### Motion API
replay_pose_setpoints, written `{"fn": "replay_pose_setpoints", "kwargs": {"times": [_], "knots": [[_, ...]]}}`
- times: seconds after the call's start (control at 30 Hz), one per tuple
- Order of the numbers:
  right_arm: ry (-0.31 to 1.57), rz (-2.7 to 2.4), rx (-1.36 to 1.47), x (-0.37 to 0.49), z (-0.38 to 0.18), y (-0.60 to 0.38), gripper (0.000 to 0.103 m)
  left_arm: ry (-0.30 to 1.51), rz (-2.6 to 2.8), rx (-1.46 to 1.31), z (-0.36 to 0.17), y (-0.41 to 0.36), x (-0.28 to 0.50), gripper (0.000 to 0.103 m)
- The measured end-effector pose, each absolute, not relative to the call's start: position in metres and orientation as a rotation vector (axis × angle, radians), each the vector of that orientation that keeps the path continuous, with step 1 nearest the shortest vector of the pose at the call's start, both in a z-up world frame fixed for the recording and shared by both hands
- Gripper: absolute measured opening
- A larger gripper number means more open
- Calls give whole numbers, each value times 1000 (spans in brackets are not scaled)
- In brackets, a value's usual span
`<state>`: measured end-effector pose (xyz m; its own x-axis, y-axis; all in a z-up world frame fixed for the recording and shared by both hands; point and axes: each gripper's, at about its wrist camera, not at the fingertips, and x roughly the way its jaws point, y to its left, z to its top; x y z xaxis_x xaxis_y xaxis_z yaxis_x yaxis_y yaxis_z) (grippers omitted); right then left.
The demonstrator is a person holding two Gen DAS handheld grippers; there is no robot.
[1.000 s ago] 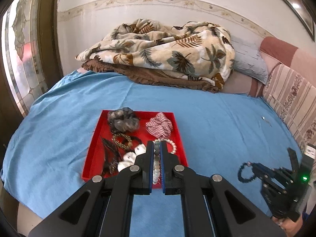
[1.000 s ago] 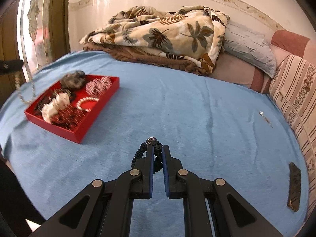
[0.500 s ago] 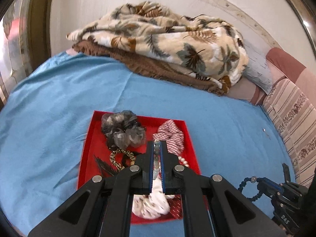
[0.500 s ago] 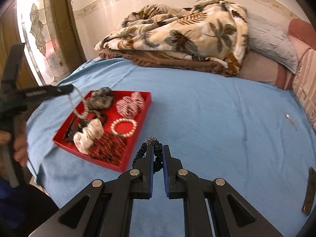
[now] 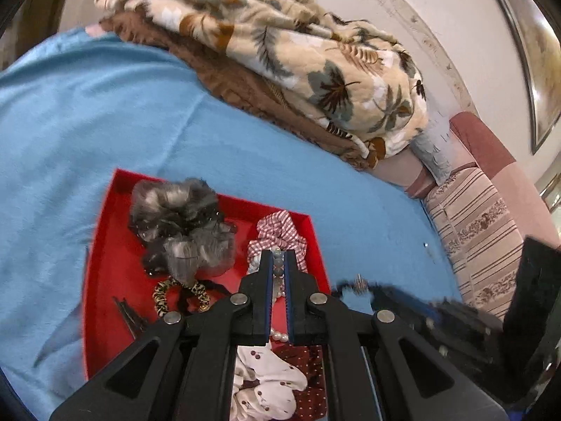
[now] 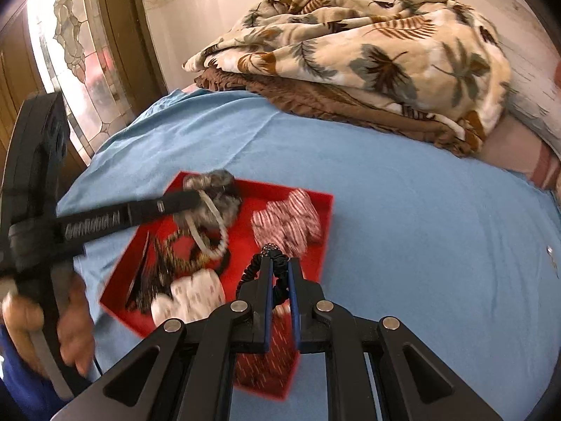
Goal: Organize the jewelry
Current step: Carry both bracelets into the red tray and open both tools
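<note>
A red tray lies on the blue bedsheet, holding a grey scrunchie, a red-striped scrunchie, a leopard hair tie, a white scrunchie and black clips. My left gripper is shut on a pearl bracelet, which hangs over the tray's middle. My right gripper is shut on a black beaded bracelet above the tray's near right part. Its tip shows in the left wrist view.
A leaf-print blanket on a brown one is piled at the head of the bed. Striped cushions line the right side. A small metal piece lies on the sheet at right. A stained-glass door stands left.
Both grippers have moved in over the tray. The right gripper has carried the black bracelet leftward from the open sheet; the left has brought the pearl bracelet lower over the tray.
</note>
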<state>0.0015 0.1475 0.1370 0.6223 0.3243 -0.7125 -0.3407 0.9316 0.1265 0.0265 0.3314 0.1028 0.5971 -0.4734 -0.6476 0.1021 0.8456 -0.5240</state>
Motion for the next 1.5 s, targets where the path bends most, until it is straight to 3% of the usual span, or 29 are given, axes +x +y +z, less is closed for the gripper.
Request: {"fn": "replay_pose_setpoints", "kwargs": {"times": [0.53, 1.1, 1.27, 1.37, 1.5], "knots": [[991, 400, 117, 109, 101, 171, 10, 980, -202, -356, 70, 324, 45, 6], [1069, 414, 132, 132, 71, 181, 10, 977, -125, -257, 70, 318, 44, 6], [1062, 408, 158, 131, 73, 172, 17, 973, -127, -239, 71, 316, 41, 6], [1043, 409, 169, 129, 81, 166, 28, 978, -135, -242, 70, 315, 41, 12], [1023, 411, 185, 124, 91, 158, 37, 959, -133, -234, 74, 313, 38, 34]]}}
